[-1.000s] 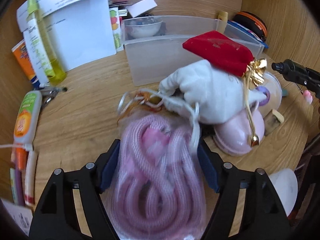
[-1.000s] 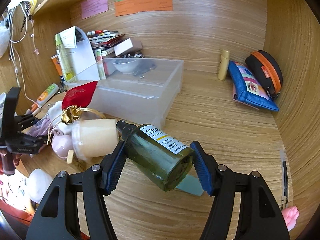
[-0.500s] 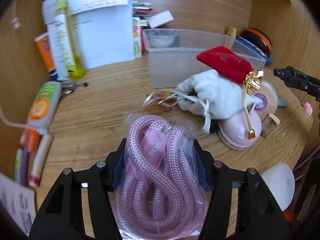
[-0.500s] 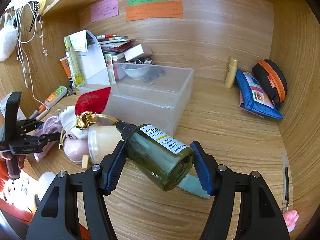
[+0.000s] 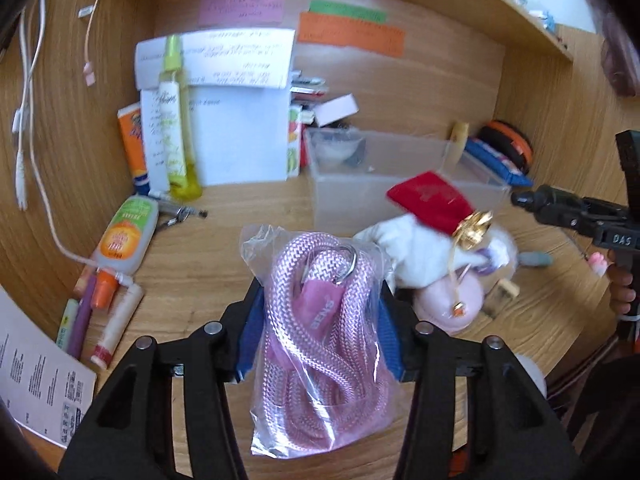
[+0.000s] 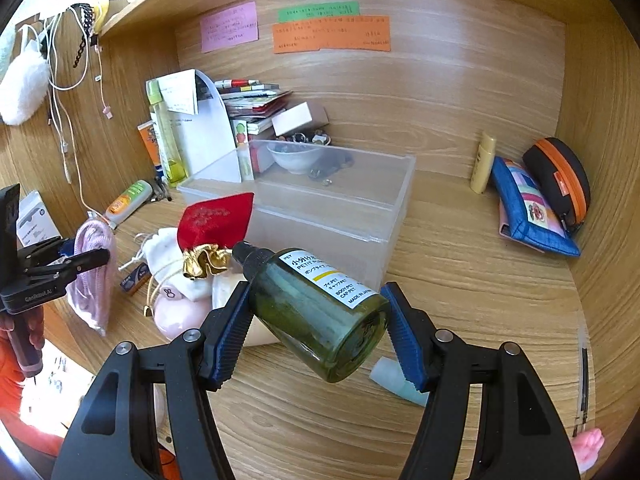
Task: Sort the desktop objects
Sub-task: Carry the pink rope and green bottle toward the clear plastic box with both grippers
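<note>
I've got the left gripper [image 5: 320, 332] closing on the bagged pink rope [image 5: 320, 344] and the right gripper [image 6: 316, 332] clamped on the green bottle [image 6: 320, 312], so next I guess both go into the clear box [image 6: 332, 216].

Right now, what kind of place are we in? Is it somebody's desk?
Most likely a home desk set in a wooden nook under a shelf. Sticky notes are stuck on the back wall, a clear plastic box sits on the desktop, and charger cables hang on the left.
</note>
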A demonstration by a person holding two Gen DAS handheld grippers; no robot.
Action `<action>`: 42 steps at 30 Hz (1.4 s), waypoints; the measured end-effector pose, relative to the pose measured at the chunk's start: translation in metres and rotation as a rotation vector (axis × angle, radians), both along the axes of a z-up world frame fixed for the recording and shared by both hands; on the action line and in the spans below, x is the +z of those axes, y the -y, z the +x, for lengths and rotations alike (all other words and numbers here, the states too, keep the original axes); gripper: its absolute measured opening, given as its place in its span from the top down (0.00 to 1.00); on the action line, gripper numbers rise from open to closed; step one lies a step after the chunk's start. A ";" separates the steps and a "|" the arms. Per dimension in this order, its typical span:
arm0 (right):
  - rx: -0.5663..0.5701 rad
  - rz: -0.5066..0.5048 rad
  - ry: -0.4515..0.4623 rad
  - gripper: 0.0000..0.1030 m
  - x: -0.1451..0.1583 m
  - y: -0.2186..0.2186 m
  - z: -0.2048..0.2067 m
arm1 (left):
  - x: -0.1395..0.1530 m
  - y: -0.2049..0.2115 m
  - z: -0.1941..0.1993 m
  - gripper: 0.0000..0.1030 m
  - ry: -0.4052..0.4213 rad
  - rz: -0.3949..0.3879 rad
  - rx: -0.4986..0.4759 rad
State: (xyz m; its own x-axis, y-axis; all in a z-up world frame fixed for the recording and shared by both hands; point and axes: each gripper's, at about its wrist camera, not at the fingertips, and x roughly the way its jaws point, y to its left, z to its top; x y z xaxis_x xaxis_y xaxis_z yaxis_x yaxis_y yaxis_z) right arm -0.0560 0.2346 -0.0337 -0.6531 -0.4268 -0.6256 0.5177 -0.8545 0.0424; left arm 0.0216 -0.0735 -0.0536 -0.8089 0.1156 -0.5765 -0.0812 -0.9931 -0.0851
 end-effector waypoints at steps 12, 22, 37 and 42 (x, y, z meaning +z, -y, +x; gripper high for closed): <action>0.009 -0.009 -0.054 0.41 0.023 0.003 0.000 | 0.045 -0.018 -0.010 0.52 -0.131 0.017 -0.067; 0.039 -0.001 -0.090 0.41 0.041 0.016 -0.022 | 0.073 -0.027 -0.047 0.52 -0.147 0.014 -0.135; 0.051 0.020 -0.085 0.41 0.054 0.030 -0.083 | 0.101 -0.030 -0.131 0.52 -0.145 0.032 -0.147; 0.057 0.029 -0.071 0.41 0.051 0.037 -0.105 | 0.097 -0.034 -0.156 0.52 -0.124 0.022 -0.142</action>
